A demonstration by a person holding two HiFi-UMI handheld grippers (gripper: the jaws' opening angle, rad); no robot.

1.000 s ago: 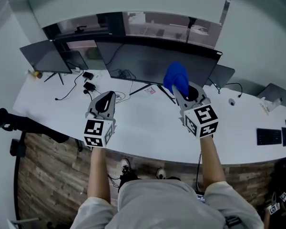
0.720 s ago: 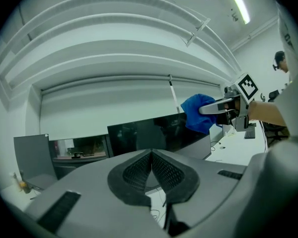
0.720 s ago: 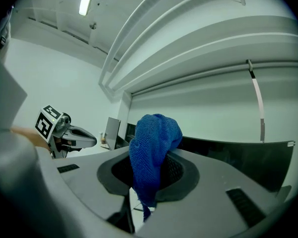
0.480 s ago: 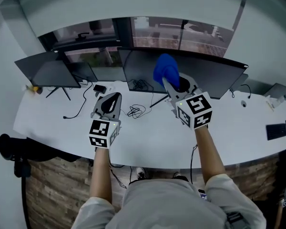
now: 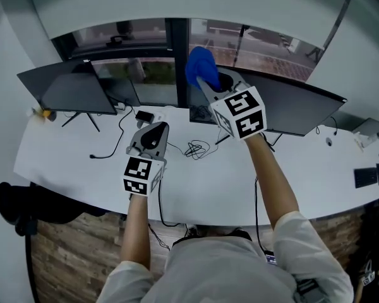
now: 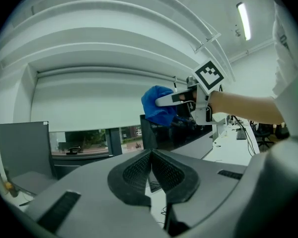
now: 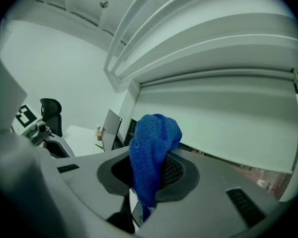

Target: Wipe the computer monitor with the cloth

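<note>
The right tongs (image 5: 203,82) are gripping a bunched blue cloth (image 5: 198,65), their jaws clamped on its folds. They are holding it up at the upper left corner of the wide computer monitor (image 5: 297,109) that is standing along the far edge of the table (image 5: 208,188). The left tongs (image 5: 155,129) are hovering above the table's middle, jaws pressed together with nothing between them, near a tangle of cables (image 5: 199,149). A second monitor (image 5: 69,90) is standing toward the far left corner.

Bunched blue cloth (image 5: 199,68), held upright, by the upper left corner of the wide dark monitor (image 5: 295,111)
</note>
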